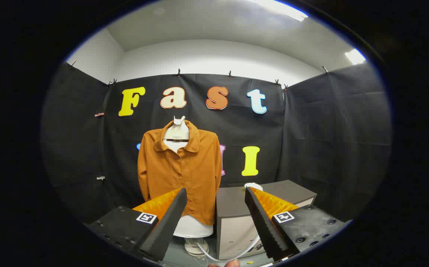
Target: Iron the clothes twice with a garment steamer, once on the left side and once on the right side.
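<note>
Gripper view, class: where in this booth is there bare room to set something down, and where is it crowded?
Bare room: the dark flat top of the grey cabinet, between the orange button-up shirt on the white mannequin and the white rounded object. Crowded: the floor by the mannequin's base, where a white cable loops. The gripper is open, holding nothing.

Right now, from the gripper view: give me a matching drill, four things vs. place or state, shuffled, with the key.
Things:
1. shirt
2. cabinet
3. white hose
4. tongs

Places or states:
A. open, holding nothing
B. buttoned up on a white dress form, beyond the left finger
C. curving low down in front of the cabinet's base
D. standing right of the dress form, beyond the gap between the fingers

Pairs: 1-B, 2-D, 3-C, 4-A
</note>
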